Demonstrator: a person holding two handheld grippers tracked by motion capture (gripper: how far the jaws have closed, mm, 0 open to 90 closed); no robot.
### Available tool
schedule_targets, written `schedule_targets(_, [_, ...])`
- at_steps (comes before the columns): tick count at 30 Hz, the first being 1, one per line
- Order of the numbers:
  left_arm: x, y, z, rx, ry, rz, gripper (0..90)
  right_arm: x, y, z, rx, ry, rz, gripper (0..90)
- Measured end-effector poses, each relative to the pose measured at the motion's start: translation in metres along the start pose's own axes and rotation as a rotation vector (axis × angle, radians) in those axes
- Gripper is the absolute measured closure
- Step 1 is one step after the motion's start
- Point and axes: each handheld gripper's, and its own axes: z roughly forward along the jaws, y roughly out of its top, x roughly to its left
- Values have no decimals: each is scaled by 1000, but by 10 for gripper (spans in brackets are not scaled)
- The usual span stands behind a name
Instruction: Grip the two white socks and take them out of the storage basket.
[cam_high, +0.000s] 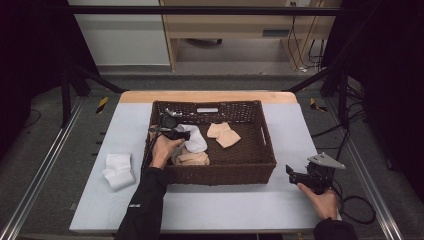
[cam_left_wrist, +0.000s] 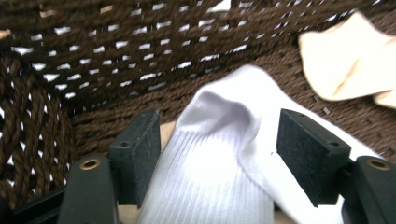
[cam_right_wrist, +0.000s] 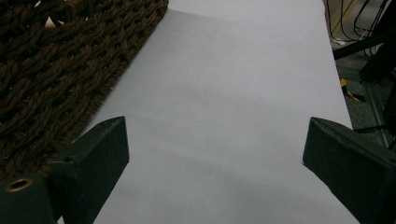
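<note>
A brown wicker basket (cam_high: 220, 172) stands on the white-covered table (cam_high: 225, 205). My left gripper (cam_high: 179, 133) reaches into its left part, by the woven wall (cam_left_wrist: 93, 56). Its jaws stand wide, and a white ribbed sock (cam_left_wrist: 219, 163) lies loosely between the pads (cam_left_wrist: 310, 156). That white sock (cam_high: 196, 140) rests on a beige sock (cam_high: 191, 158). Another beige sock pair (cam_high: 223, 134) (cam_left_wrist: 348, 60) lies in the basket's middle. My right gripper (cam_high: 289, 170) (cam_right_wrist: 215, 144) is open above the bare table, right of the basket, with nothing in it.
A folded white sock (cam_high: 119, 170) lies on the table left of the basket. The basket's outer wall (cam_right_wrist: 56, 70) is close on the left in the right gripper view. Metal rails and cables run along the table's sides.
</note>
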Motion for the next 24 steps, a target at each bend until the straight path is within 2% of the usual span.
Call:
schedule_targets(3, [0,-1,2,29,3,14,327,0,0,0,1,1,0,74])
schedule_targets(4, [-1,-2,2,45,4,14,370,0,0,0,2,1,0,74])
schedule_targets(5, [-2,-1,2,50,6,10,452,0,0,0,3,1,1,74])
schedule_targets(6, [-2,-1,1,52,10,3,452,0,0,0,3,1,1,74])
schedule_targets(7, [-3,0,-1,60,14,-8,563,1,0,0,1,2,-1,76])
schedule_targets(8, [-3,0,-1,62,17,-15,563,1,0,0,1,2,-1,76])
schedule_targets(9, [-4,0,-2,80,11,-22,640,1,0,0,2,3,-2,79])
schedule_targets(11, [-4,0,-2,86,9,-22,668,1,0,0,2,3,-2,79])
schedule_targets(13, [-5,0,-3,104,7,-16,736,0,0,0,2,2,-2,79])
schedule_targets(14, [-5,0,-3,107,6,-15,799,0,0,0,2,1,0,80])
schedule_targets(19, [-5,1,-8,105,-6,-29,867,0,0,-1,2,2,-1,80])
schedule_targets(24, [-7,3,-17,47,-37,-36,891,0,0,-1,3,1,-1,81])
